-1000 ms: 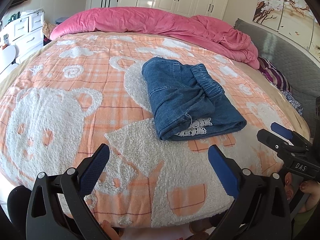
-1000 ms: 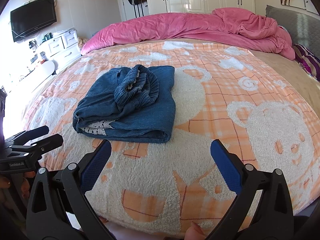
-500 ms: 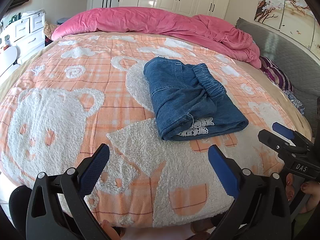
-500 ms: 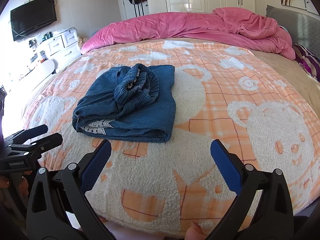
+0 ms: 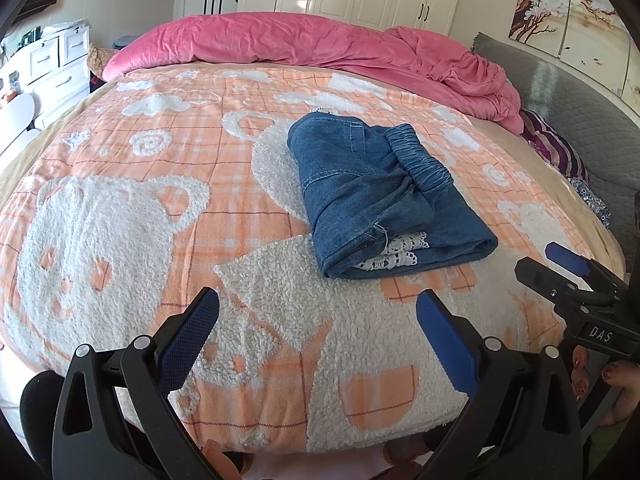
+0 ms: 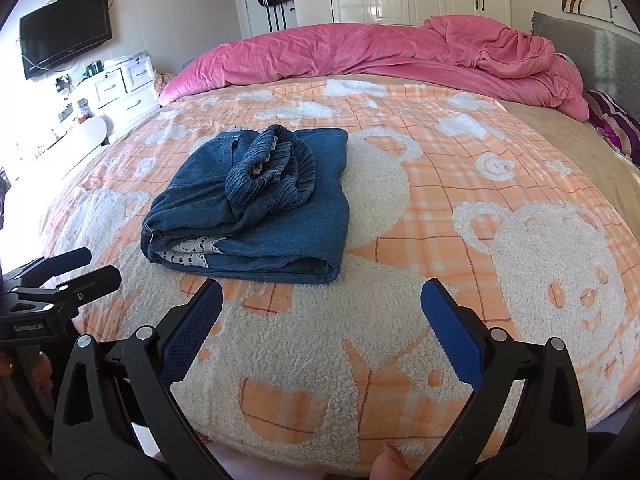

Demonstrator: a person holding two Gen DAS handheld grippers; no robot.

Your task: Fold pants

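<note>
One bed (image 5: 120,208) carries a pink duvet (image 5: 320,48) along its far edge and folded jeans (image 5: 380,196) near the middle; both grippers, left (image 5: 318,318) and right (image 6: 320,308), hover spread apart, empty, at the near edge.

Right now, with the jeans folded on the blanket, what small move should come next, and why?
Probably tuck the bunched waistband flat: it humps up on the folded jeans, and both the left gripper and right gripper are open, empty, short of the pile.
</note>
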